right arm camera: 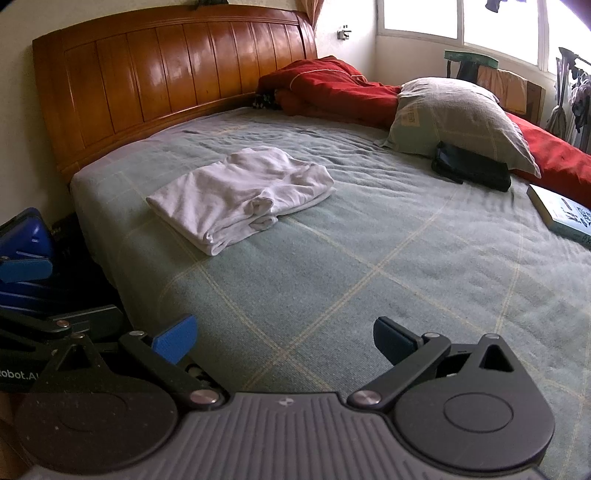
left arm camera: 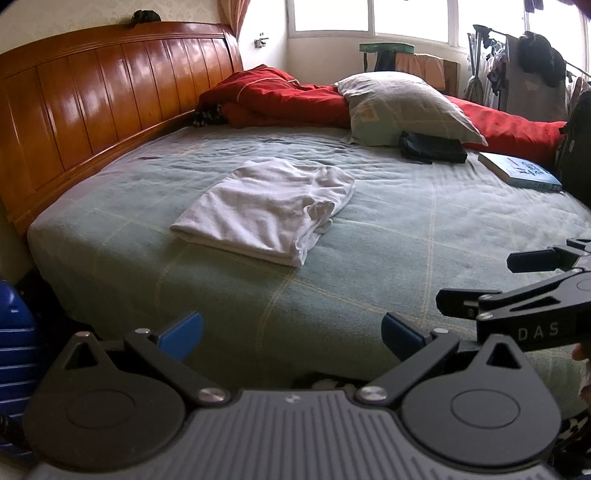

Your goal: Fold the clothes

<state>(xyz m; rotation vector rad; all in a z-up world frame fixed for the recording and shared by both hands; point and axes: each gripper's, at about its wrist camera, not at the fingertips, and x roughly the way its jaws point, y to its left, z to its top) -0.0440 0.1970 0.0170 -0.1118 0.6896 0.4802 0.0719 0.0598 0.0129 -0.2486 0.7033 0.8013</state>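
my left gripper (left arm camera: 291, 338) — blue-padded fingers spread wide, grasping nothing — hovers at the near edge of the bed (left arm camera: 406, 236). my right gripper (right arm camera: 284, 338) is likewise released, its fingers parted and empty above the green checked bedspread (right arm camera: 332, 280). in the left wrist view the right gripper enters from the right edge, just beside the left one; in the right wrist view the left gripper shows at the lower left edge.

the white garment (left arm camera: 266, 208), the task's thing, lies folded into a rough rectangle on the bedspread, well apart from both grippers, toward the wooden headboard (left arm camera: 110, 92). its folded edge faces the near side of the bed; one loose, bunched corner shows at its right side in the left wrist view.

further back: a crumpled red quilt (left arm camera: 280, 96) against the headboard and along the far side, a grey-green pillow (left arm camera: 402, 107) leaning on it, and a dark folded item (left arm camera: 432, 147) touching the pillow's lower edge. a book (left arm camera: 521, 171) with a pale blue cover lies flat near the right side of the bed. a blue suitcase (left arm camera: 14, 332) stands on the floor beside the bed's near left corner. windows (left arm camera: 369, 14) and a rack of hanging clothes (left arm camera: 524, 62) fill the background.
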